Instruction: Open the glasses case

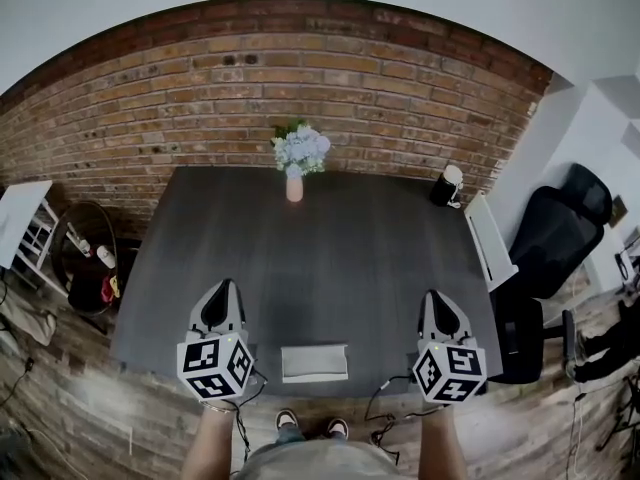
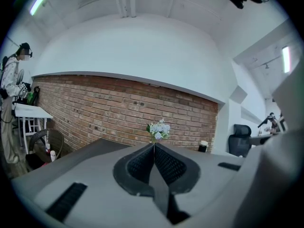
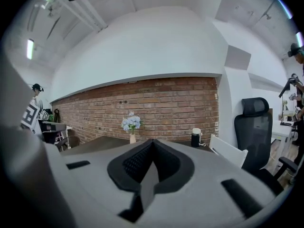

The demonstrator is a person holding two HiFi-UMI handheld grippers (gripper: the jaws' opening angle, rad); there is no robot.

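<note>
A white rectangular glasses case point(image 1: 314, 362) lies closed at the near edge of the dark table point(image 1: 320, 258), between my two grippers. My left gripper point(image 1: 224, 288) is held above the table just left of the case, and its jaws meet with nothing between them point(image 2: 153, 145). To the right of the case, my right gripper point(image 1: 437, 298) is also shut and empty point(image 3: 152, 141). Both point level toward the brick wall, apart from the case. Neither gripper view shows the case.
A vase of pale flowers point(image 1: 296, 158) stands at the table's far edge and a dark bottle with a white lid point(image 1: 447, 186) at the far right corner. A white chair point(image 1: 490, 238) and a black office chair point(image 1: 560, 228) stand right; a round side table point(image 1: 85, 258) stands left.
</note>
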